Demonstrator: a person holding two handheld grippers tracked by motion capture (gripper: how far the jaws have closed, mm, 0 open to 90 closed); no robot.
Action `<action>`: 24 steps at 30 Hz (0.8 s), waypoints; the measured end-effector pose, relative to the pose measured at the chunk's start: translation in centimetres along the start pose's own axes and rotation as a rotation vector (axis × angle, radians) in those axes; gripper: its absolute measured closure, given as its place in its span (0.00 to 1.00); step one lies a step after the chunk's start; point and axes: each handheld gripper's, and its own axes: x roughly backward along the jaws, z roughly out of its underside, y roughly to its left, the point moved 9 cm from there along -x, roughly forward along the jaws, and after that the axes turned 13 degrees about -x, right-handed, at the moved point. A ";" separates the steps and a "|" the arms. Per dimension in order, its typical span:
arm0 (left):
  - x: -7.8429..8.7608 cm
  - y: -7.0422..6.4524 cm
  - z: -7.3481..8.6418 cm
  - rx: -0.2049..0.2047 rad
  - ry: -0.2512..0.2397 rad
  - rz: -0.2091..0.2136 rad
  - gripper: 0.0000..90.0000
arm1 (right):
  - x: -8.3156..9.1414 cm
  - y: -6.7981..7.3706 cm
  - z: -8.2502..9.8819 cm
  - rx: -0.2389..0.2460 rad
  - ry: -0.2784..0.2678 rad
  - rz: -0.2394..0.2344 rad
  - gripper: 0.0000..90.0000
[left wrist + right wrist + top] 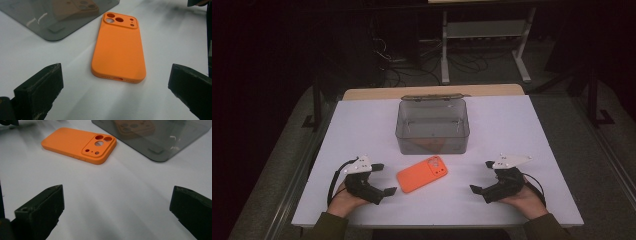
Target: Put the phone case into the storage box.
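Both hands are resting low on the white counter [512, 125]; the left claw [384, 179] and right claw [479, 176] are gaping wide (holding nothing), pointing toward the orange phone case [422, 173].

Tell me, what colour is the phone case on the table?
The phone case is plain orange, clearest in the left gripper view.
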 end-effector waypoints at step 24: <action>-0.1 0.5 -0.3 0.012 0.015 0.005 0.00 | 0.0 0.4 0.1 0.004 0.001 -0.010 0.00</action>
